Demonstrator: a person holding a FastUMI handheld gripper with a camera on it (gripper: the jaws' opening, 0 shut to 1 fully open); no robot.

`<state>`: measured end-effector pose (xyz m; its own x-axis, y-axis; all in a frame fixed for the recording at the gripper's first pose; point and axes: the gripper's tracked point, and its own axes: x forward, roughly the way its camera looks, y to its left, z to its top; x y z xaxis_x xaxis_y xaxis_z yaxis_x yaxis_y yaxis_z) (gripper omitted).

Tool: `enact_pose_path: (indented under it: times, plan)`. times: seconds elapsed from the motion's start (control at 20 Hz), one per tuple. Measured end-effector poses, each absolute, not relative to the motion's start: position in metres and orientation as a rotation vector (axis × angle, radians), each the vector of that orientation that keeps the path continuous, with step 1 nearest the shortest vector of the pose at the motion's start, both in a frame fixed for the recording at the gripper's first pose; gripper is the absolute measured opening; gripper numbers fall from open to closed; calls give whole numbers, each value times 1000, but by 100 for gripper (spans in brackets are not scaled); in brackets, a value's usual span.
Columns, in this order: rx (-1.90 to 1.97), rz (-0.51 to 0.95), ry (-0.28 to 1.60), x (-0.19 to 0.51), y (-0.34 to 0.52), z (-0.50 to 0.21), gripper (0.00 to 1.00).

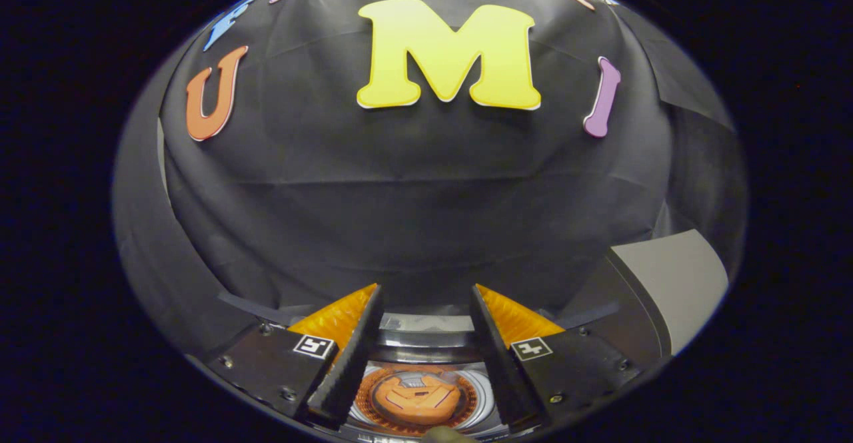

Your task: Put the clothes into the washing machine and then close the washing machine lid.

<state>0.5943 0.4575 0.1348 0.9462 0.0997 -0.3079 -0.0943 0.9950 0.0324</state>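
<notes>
Gripper view first: your gripper (426,310) has its two fingers (346,356) spread apart with a clear gap between them, and nothing is pinched in that gap. You are looking forward along them at the booth's wall (413,196), a black cloth with soft horizontal creases that rises beyond the fingertips.

Low down between your fingers, and beneath them, sits the open washing machine (420,340). You can see its pale, shiny rim curving across just past the fingertips, and below that the round tub with light concentric rings. At the bottom of the tub lies an orange disc-shaped part (416,396) with darker markings on it; whether this is the machine's agitator or something else, you cannot tell. A small dull rounded thing (448,435) shows at the very near side of the tub, too little of it visible to name.

Off to the right of your right finger, a grey flat panel (673,283) with a dark curved border stands tilted up; it may be the machine's lid, but that is unclear.
</notes>
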Motion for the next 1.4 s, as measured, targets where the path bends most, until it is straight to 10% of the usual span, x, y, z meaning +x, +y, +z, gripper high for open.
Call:
enact_pose_path:
  times: [1.0, 1.1, 1.4]
  plan:
    - [-6, 150, 403, 536, 455, 81, 82]
    - [-6, 162, 461, 526, 457, 62, 96]
    - [-58, 177, 550, 506, 456, 24, 97]
